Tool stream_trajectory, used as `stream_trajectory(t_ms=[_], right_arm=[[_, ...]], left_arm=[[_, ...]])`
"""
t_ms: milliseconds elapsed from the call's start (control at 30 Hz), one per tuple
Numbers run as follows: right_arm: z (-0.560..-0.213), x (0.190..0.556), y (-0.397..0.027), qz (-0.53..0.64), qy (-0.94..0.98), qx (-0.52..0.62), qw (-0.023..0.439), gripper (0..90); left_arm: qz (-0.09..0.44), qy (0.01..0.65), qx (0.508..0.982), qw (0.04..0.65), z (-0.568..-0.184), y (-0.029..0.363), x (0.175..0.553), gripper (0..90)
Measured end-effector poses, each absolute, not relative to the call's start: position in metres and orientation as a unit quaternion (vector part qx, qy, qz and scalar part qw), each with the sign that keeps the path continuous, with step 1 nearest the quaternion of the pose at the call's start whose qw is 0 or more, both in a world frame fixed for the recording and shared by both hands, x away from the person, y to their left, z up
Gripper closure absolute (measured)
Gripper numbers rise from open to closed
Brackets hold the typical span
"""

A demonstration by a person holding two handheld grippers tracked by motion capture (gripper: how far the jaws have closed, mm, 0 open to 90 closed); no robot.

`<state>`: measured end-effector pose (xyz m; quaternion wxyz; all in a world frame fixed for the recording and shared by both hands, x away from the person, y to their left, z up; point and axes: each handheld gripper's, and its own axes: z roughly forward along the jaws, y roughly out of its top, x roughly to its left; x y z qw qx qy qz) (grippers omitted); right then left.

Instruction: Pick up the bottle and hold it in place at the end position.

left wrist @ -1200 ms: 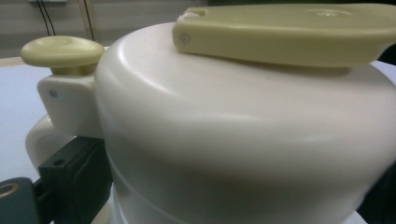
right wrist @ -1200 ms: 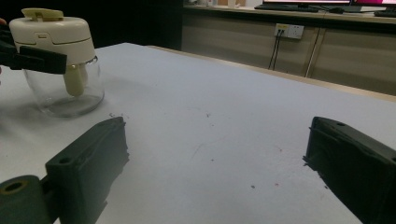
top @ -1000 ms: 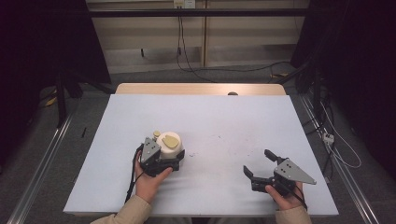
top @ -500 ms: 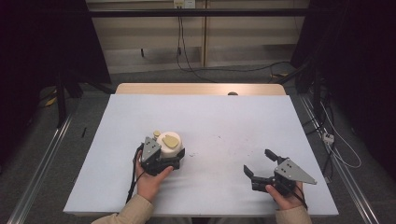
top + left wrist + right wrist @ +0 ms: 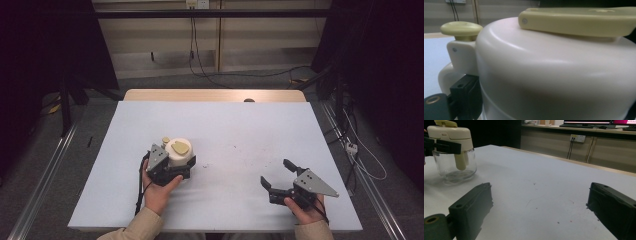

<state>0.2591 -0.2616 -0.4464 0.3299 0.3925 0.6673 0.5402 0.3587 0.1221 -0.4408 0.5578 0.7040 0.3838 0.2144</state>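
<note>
High view: left tongs (image 5: 175, 167) clamp cream-lidded jar (image 5: 178, 150); right tongs (image 5: 280, 176) wide open, empty, low over table (image 5: 240, 130).

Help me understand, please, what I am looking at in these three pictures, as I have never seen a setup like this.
A person sits at a pale blue-grey table and holds a black two-jaw gripper in each hand; there is no robot arm. The high view comes from a fixed camera above, looking down. The other two come from cameras riding on the grippers, looking along their jaws.

The left gripper is closed around a clear glass jar with a cream plastic lid, which stands on the table; the lid carries a pale yellow flat handle and a small yellow knob. Up close, the left gripper view shows mostly that lid.

The right gripper holds nothing: its jaws stand wide apart over bare table, with the jar off to one side.
</note>
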Motion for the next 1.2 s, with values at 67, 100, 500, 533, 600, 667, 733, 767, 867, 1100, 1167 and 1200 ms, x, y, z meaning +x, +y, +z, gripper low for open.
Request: stream_trajectory(t_ms=[67,100,500,533,600,667,733,767,867,1100,1167,1200], right_arm=[[-0.446,0.259,-0.261,0.541,0.668,0.391,0.329,5.0],[-0.446,0.259,-0.261,0.542,0.668,0.391,0.328,5.0],[-0.446,0.26,-0.26,0.543,0.669,0.389,0.327,5.0],[-0.446,0.26,-0.26,0.544,0.668,0.388,0.326,5.0],[-0.446,0.261,-0.259,0.544,0.669,0.388,0.325,5.0],[-0.446,0.262,-0.258,0.546,0.668,0.388,0.324,5.0],[-0.446,0.262,-0.258,0.546,0.669,0.388,0.323,5.0],[-0.446,0.262,-0.258,0.545,0.669,0.388,0.323,5.0],[-0.446,0.263,-0.257,0.545,0.669,0.388,0.322,5.0],[-0.446,0.263,-0.258,0.548,0.667,0.388,0.322,4.8],[-0.446,0.263,-0.258,0.549,0.667,0.388,0.321,4.8],[-0.446,0.263,-0.258,0.549,0.667,0.388,0.321,4.8]], left_arm=[[0.216,0.383,0.706,0.555,-0.439,0.121,0.359,6.4],[0.215,0.383,0.707,0.554,-0.438,0.122,0.359,6.5],[0.213,0.381,0.698,0.568,-0.427,0.121,0.368,6.5],[0.214,0.38,0.699,0.567,-0.427,0.121,0.37,6.5],[0.216,0.38,0.7,0.565,-0.425,0.12,0.372,6.5],[0.213,0.381,0.7,0.566,-0.424,0.119,0.375,6.6],[0.21,0.382,0.701,0.565,-0.424,0.117,0.377,6.5],[0.21,0.382,0.701,0.564,-0.424,0.116,0.378,6.6],[0.207,0.383,0.701,0.565,-0.424,0.113,0.382,6.6],[0.203,0.38,0.705,0.563,-0.425,0.106,0.388,6.6],[0.199,0.381,0.704,0.565,-0.425,0.104,0.39,6.6],[0.198,0.381,0.706,0.563,-0.425,0.103,0.391,6.6]])
